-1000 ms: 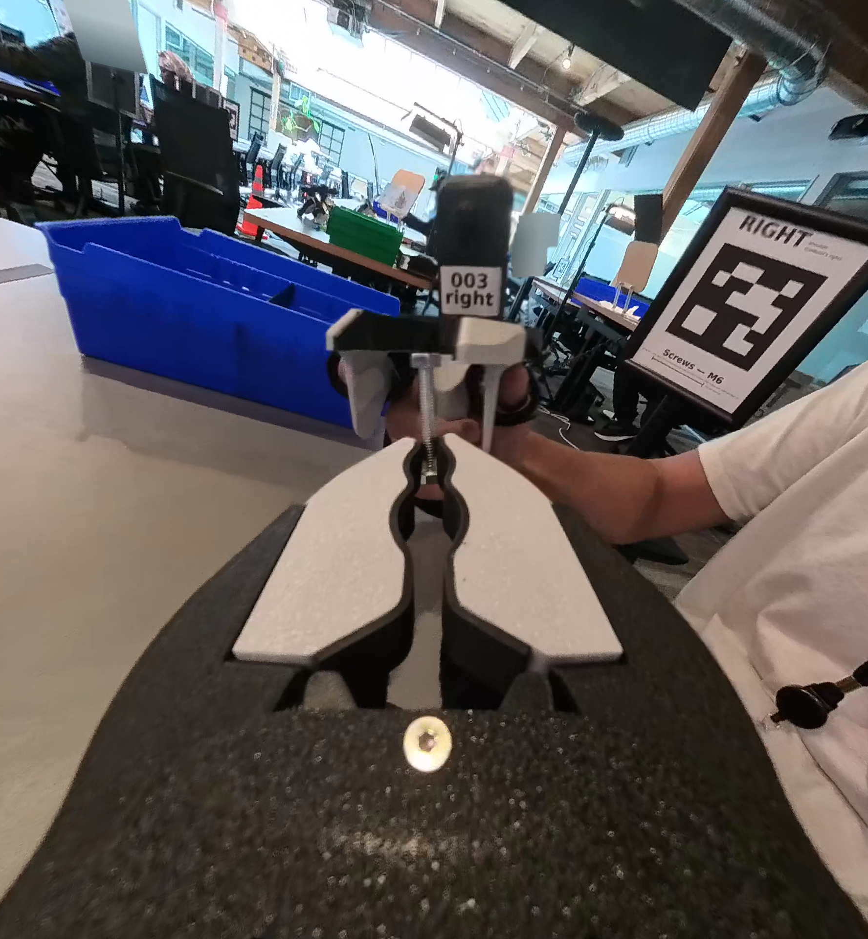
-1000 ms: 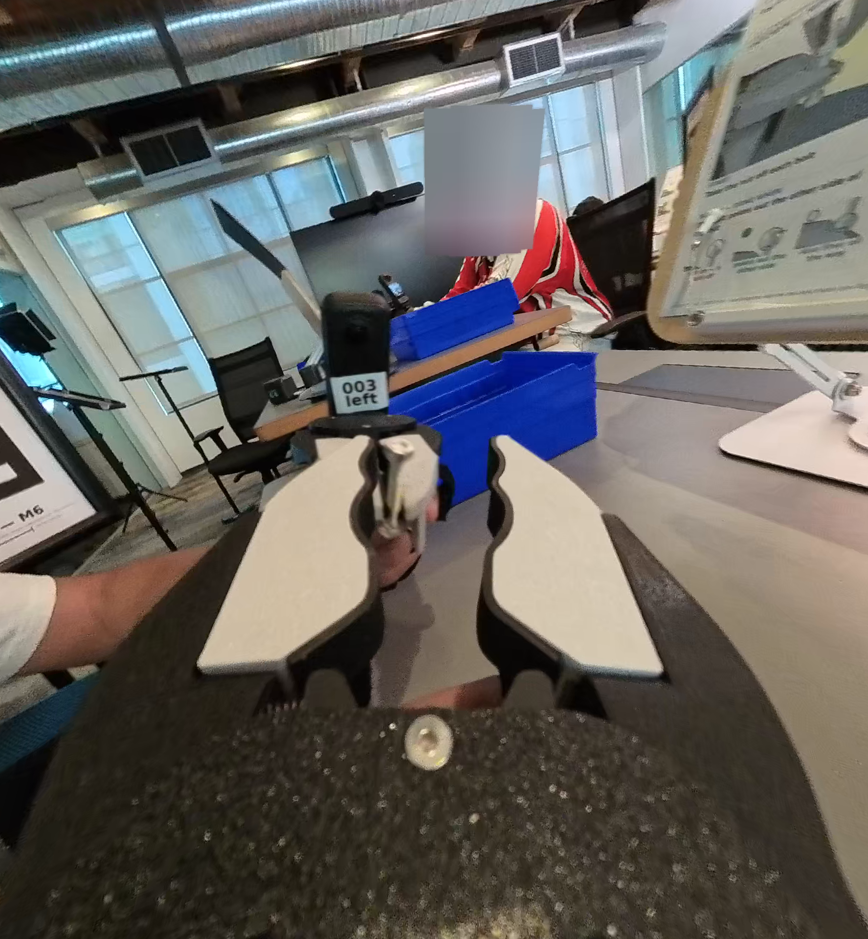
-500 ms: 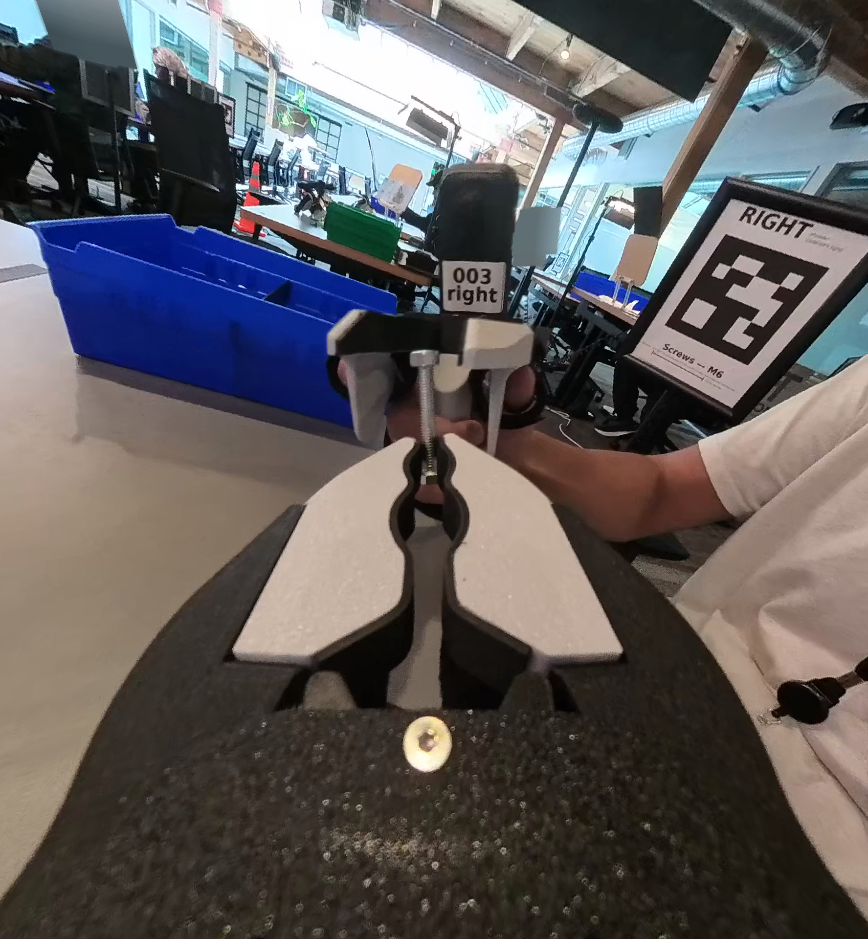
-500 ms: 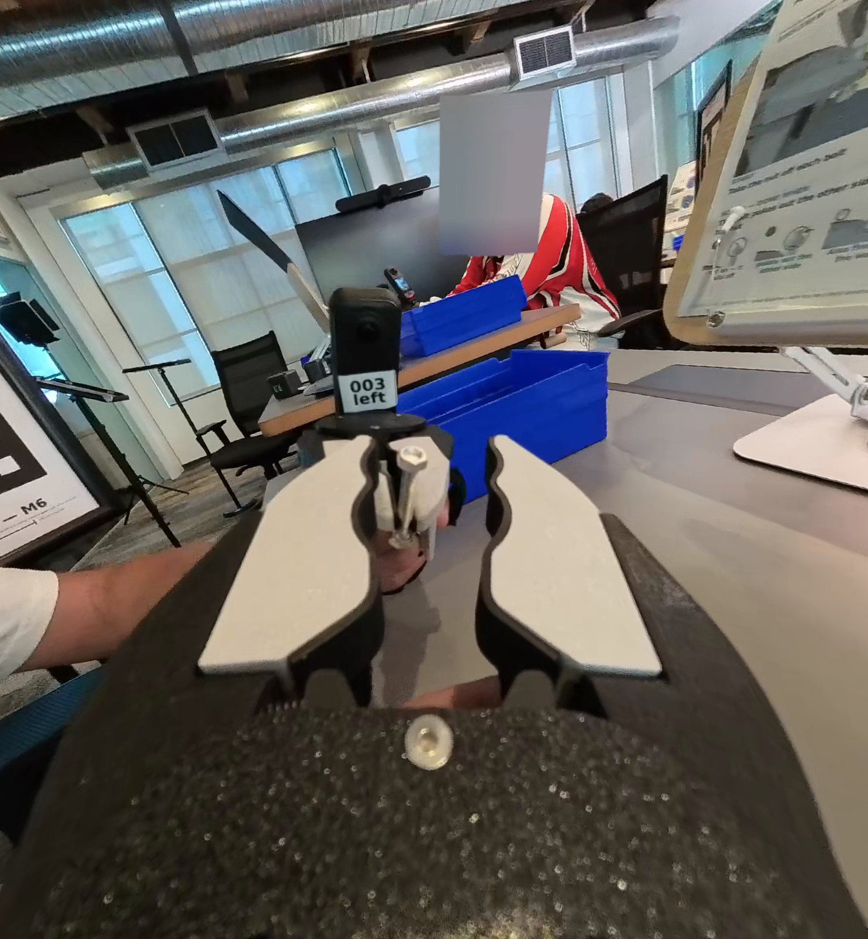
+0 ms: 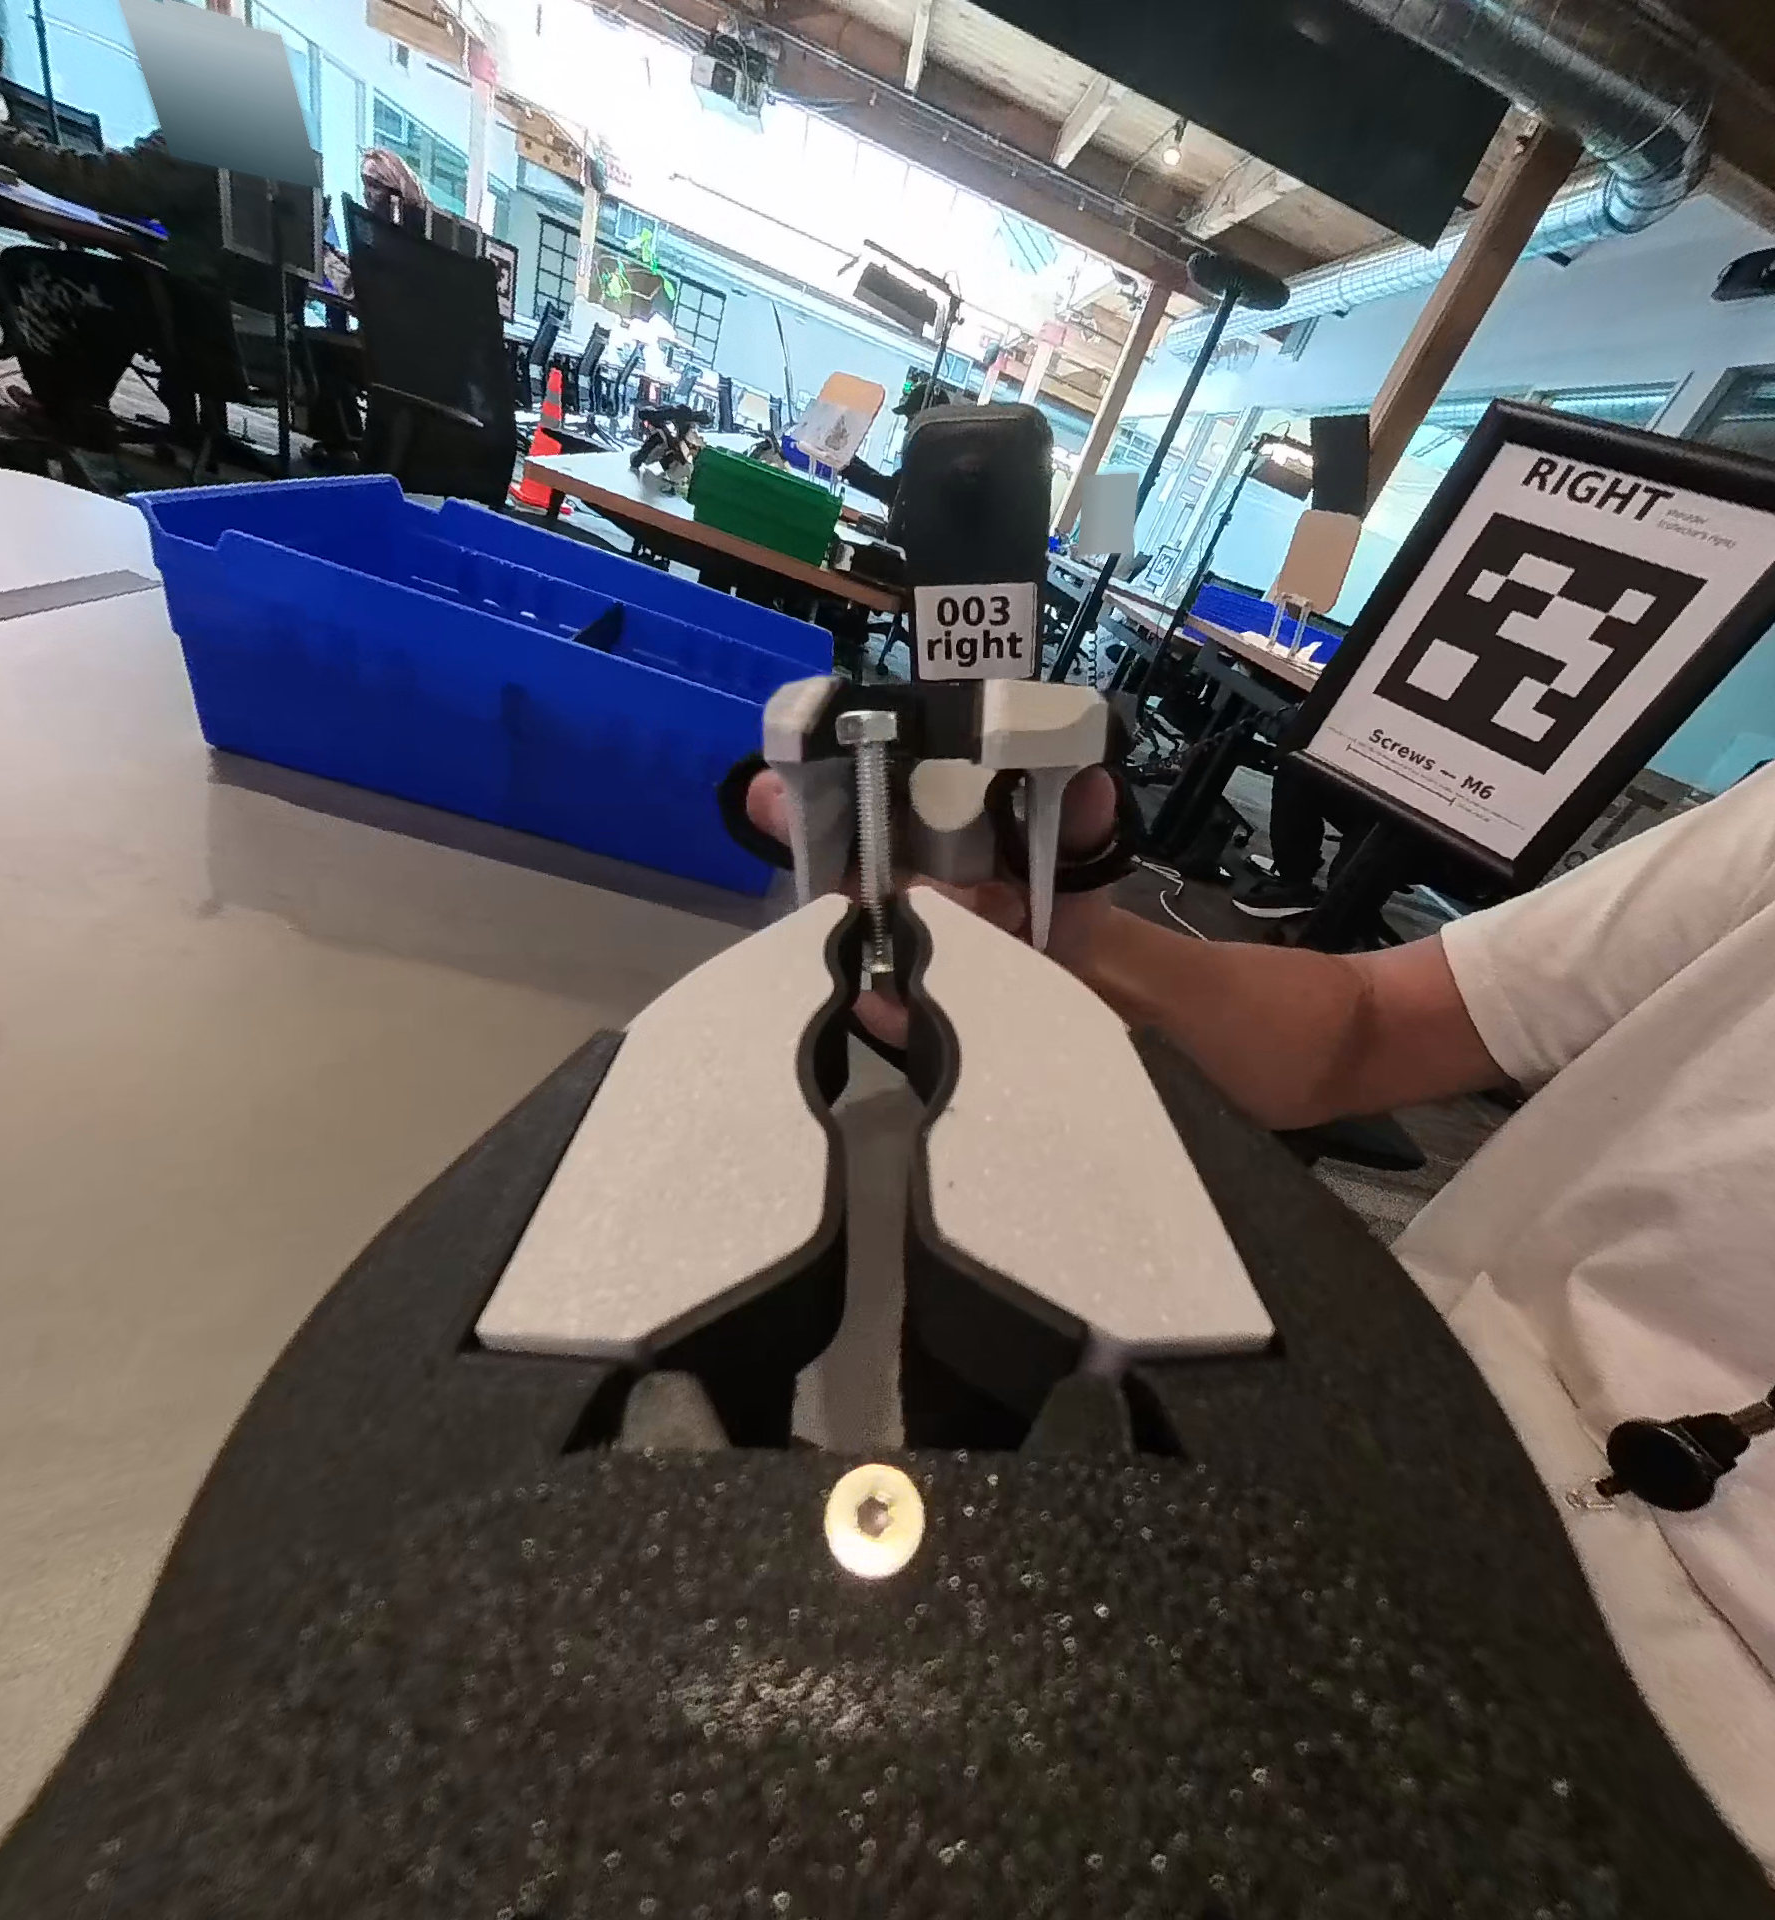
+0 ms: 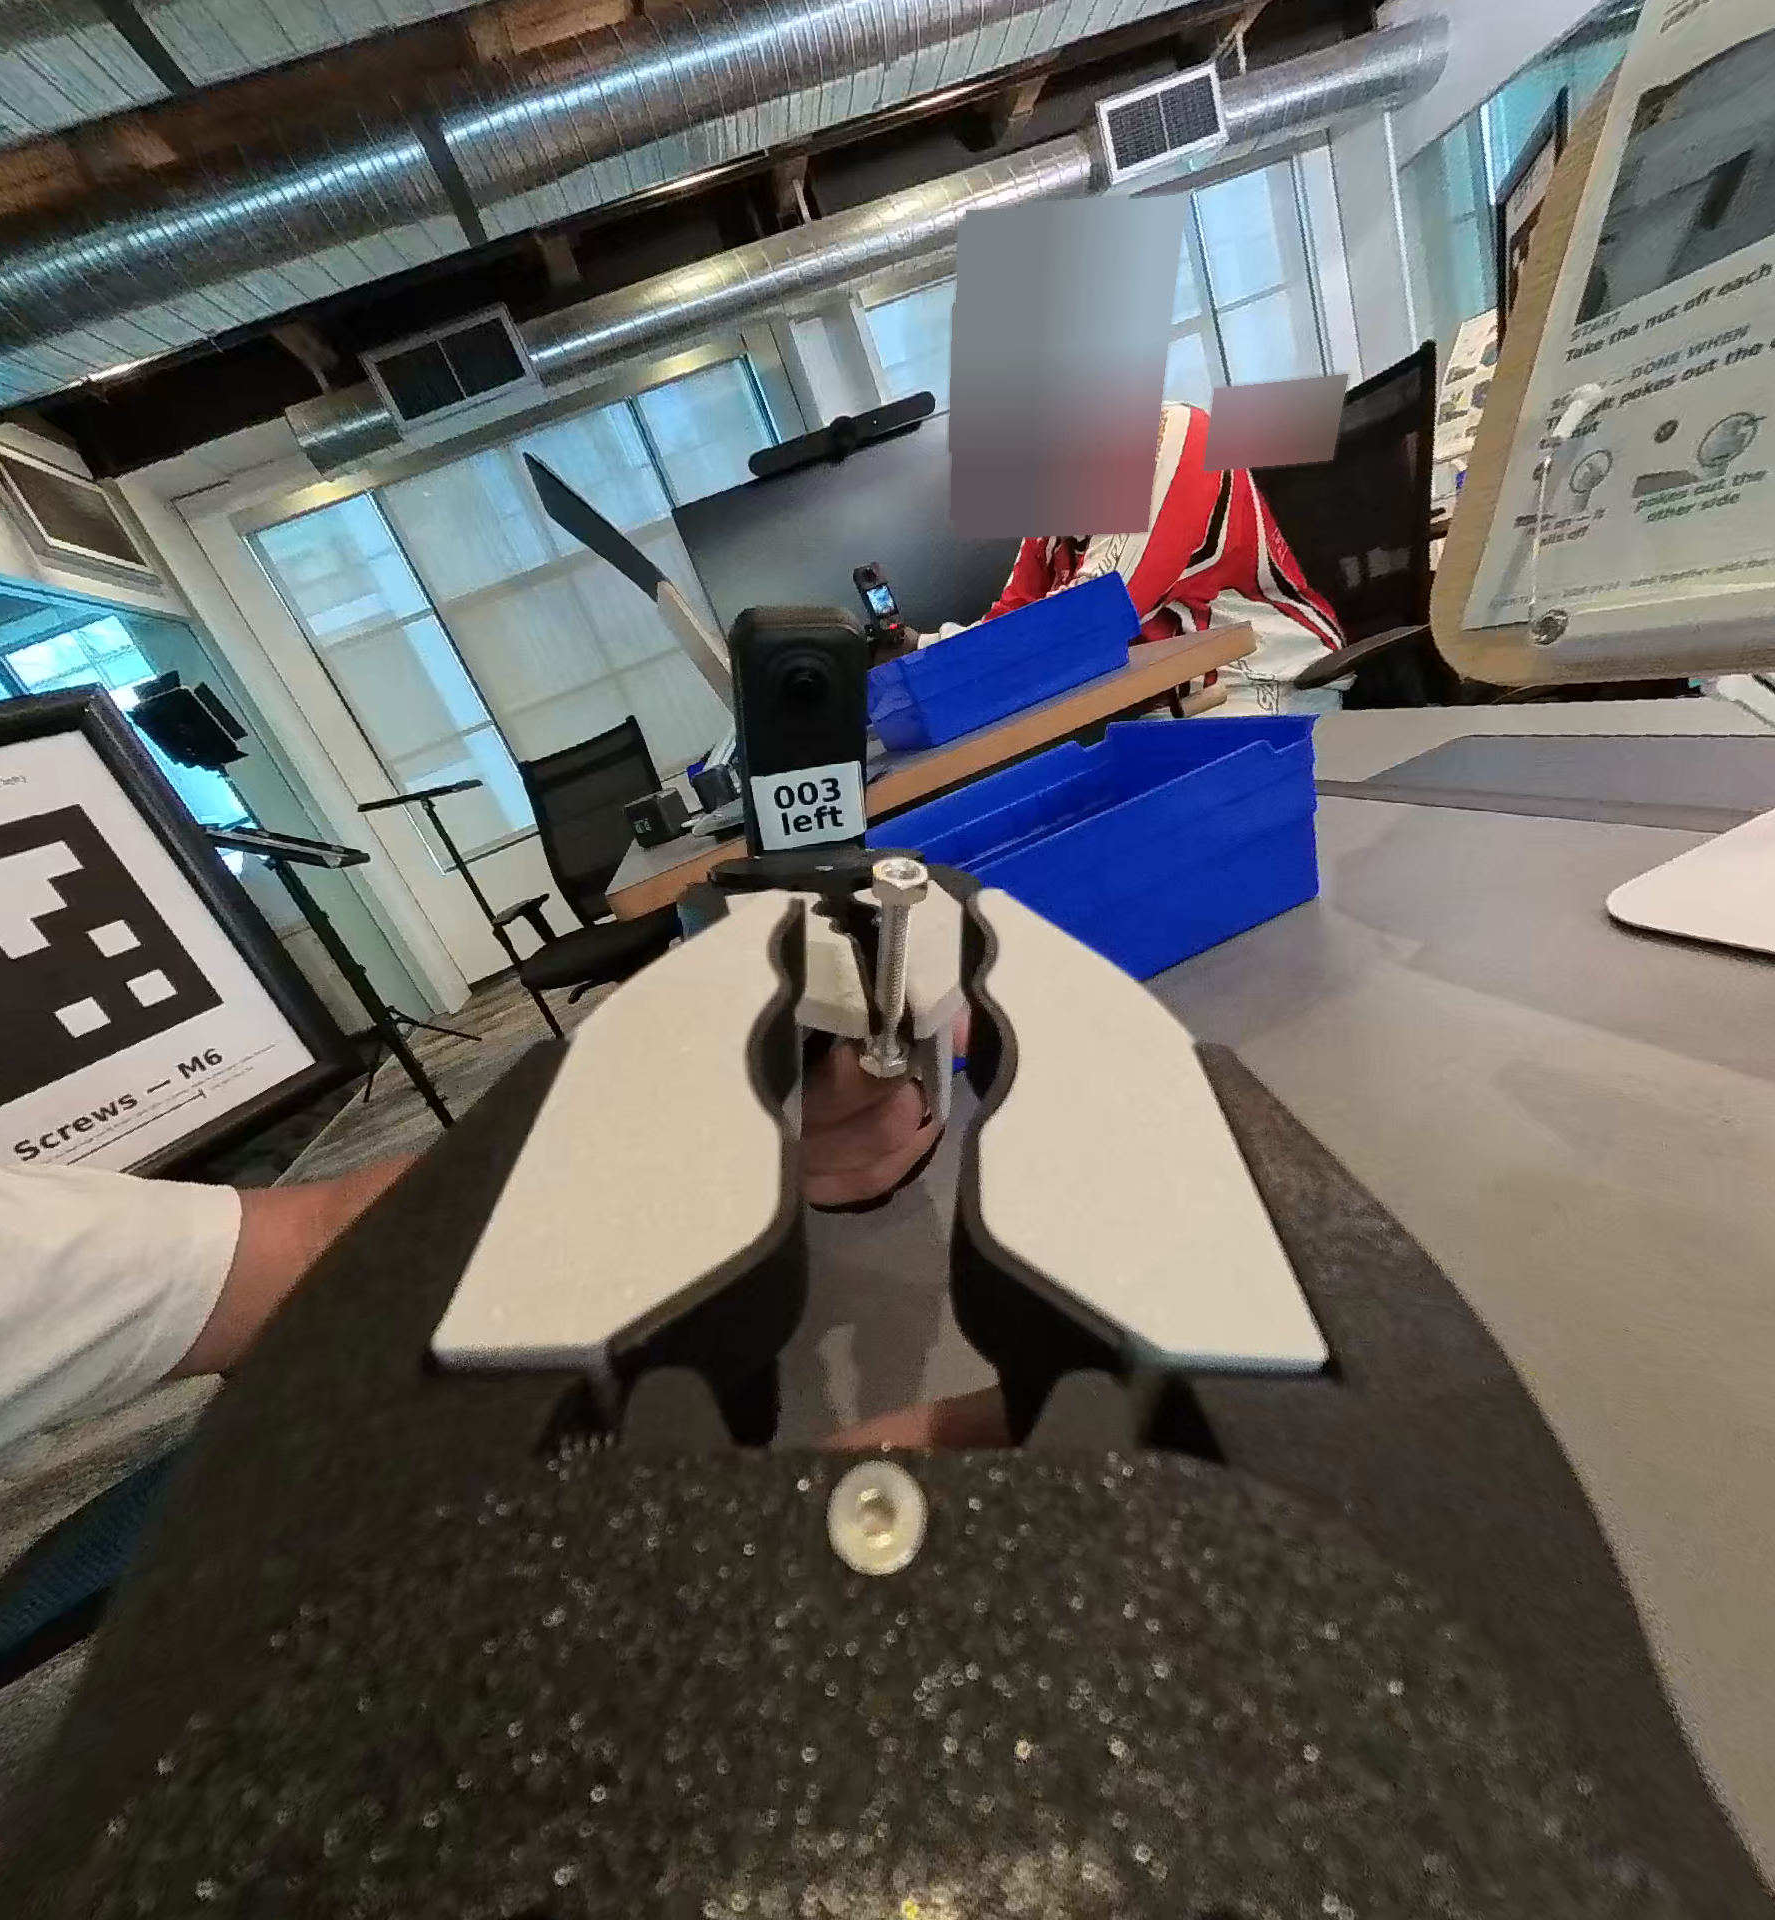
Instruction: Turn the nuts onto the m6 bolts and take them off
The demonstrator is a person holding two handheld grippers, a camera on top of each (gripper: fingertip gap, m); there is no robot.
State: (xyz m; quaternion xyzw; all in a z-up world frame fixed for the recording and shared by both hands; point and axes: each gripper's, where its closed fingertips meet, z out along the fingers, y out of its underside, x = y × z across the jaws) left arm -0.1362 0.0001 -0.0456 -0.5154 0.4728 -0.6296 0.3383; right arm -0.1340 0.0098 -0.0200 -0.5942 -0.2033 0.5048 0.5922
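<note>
**A:** See the left tongs? They're pinching the lower end of the bolt, right at the tips, and the bolt stands nearly upright with its hex head on top.

**B:** And the nut?

**A:** Low on the thread, just under where the left fingers bite. The right tongs are spread around the shank, one finger on each side, neither pressing on it from what I can see.

**B:** So the right one has nothing yet.

**A:** That's how I read it. I'd guess it's about to take hold so the nut can be turned. To do it well, those fingers should line up square with the nut's flats, not the bare thread, or they'll just skate off.

**B:** And the left?

**A:** Hold firm and don't let the bolt tip. It's a thin grip on a round shank, so any sideways push could twist it loose.

**B:** All that is in the air?

**A:** Yes, above the near edge of the desk, the blue bin well behind them.
</note>
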